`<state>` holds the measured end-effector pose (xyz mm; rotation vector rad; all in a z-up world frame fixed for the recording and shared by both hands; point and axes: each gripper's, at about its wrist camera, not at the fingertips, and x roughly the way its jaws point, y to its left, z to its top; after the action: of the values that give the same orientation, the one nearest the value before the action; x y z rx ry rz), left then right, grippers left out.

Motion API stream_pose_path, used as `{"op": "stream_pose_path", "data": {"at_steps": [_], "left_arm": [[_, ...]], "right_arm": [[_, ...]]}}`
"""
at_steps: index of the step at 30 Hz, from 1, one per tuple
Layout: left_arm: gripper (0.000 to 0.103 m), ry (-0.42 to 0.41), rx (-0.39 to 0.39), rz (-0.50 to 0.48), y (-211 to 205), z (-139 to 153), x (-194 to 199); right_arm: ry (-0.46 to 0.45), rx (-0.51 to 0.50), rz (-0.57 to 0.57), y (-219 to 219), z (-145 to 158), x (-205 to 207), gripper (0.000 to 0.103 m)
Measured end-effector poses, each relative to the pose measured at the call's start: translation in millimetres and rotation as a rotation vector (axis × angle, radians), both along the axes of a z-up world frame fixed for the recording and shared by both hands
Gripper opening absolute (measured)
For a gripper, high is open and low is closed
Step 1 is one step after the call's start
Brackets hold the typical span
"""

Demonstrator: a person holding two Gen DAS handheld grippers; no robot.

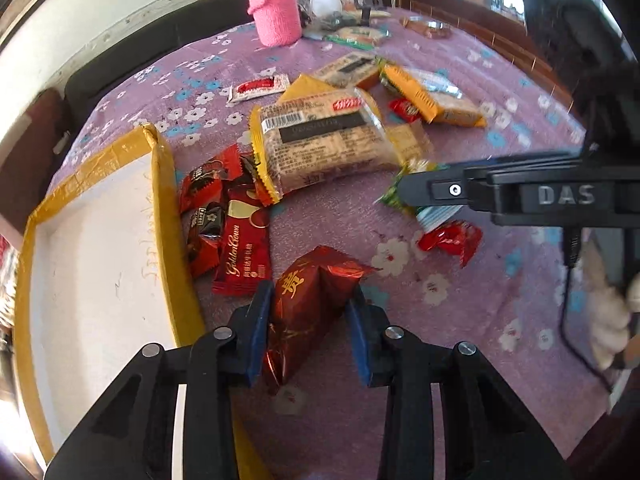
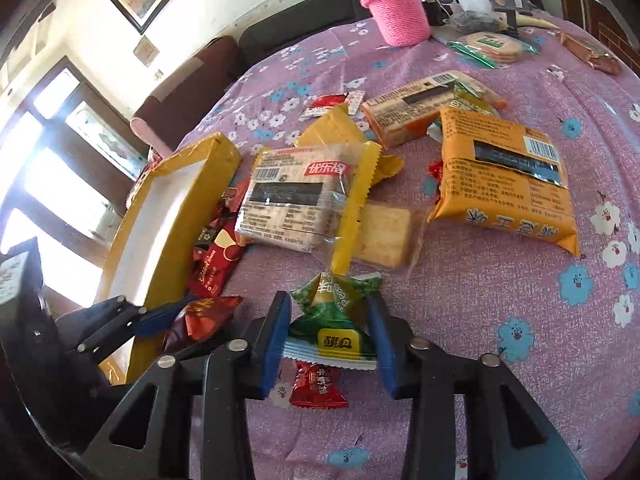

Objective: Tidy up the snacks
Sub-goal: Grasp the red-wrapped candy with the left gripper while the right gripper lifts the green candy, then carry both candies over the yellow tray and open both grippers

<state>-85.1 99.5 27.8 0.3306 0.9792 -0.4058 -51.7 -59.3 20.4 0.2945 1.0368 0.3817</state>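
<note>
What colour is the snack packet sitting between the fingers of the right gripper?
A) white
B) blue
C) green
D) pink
C: the right wrist view shows a green snack packet with a yellow label between the blue pads of the right gripper.

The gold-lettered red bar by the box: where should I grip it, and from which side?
Take the red bar across its narrow width near the middle, from above. It lies flat and long beside the box, with chocolates against its box side, so come down steeply.
</note>
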Motion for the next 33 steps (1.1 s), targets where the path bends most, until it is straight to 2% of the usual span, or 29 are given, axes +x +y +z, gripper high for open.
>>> {"op": "stream_pose_path", "data": {"at_steps": [3, 8, 10, 11, 16, 19, 21, 22, 23, 25, 29, 33], "left_arm": [[0.033, -0.017, -0.041, 0.009, 2.0, 9.3, -10.6], [0.033, -0.059, -0.154, 0.062, 21.8, 34.6, -31.4], [0.033, -0.072, -0.191, 0.093, 34.6, 43.4, -37.3], [0.033, -0.082, -0.213, 0.118, 44.8, 48.2, -40.5], [0.033, -0.103, -0.264, 0.242, 95.1, 54.4, -48.3], [0.033, -0.106, -0.297, 0.302, 122.6, 53.7, -55.2], [0.033, -0.115, -0.307, 0.332, 136.9, 52.0, -60.1], [0.033, -0.114, -0.312, 0.345, 142.0, 50.1, -61.2], [0.033, -0.110, -0.317, 0.368, 149.2, 46.3, -61.2], [0.033, -0.109, -0.299, 0.409, 159.1, 40.2, -60.6], [0.033, -0.104, -0.233, 0.481, 175.7, 30.4, -58.3], [0.033, -0.086, -0.195, 0.564, 199.0, 21.0, -54.3]], "right_arm": [[-0.008, 0.009, -0.011, -4.9, 4.8, -5.4, 0.028], [-0.034, 0.027, -0.014, -7.9, 17.0, -16.9, 0.020], [-0.049, 0.028, -0.011, -6.0, 24.0, -22.0, 0.011], [-0.060, 0.034, -0.006, -4.2, 29.0, -25.0, 0.000], [-0.123, 0.011, 0.033, 18.1, 57.8, -38.3, 0.000], [-0.129, -0.064, 0.040, 23.1, 58.6, -35.3, 0.012], [-0.102, -0.129, 0.022, 21.1, 47.3, -30.3, 0.050], [-0.075, -0.148, 0.015, 20.5, 40.6, -26.8, 0.054], [-0.054, -0.181, -0.002, 20.7, 31.8, -23.8, 0.054], [-0.076, -0.272, -0.050, 21.1, 25.8, -21.9, 0.055], [-0.030, -0.345, -0.051, 22.0, 6.7, -11.3, 0.055], [-0.021, -0.293, -0.079, 15.2, 4.4, -10.2, 0.049]]}}
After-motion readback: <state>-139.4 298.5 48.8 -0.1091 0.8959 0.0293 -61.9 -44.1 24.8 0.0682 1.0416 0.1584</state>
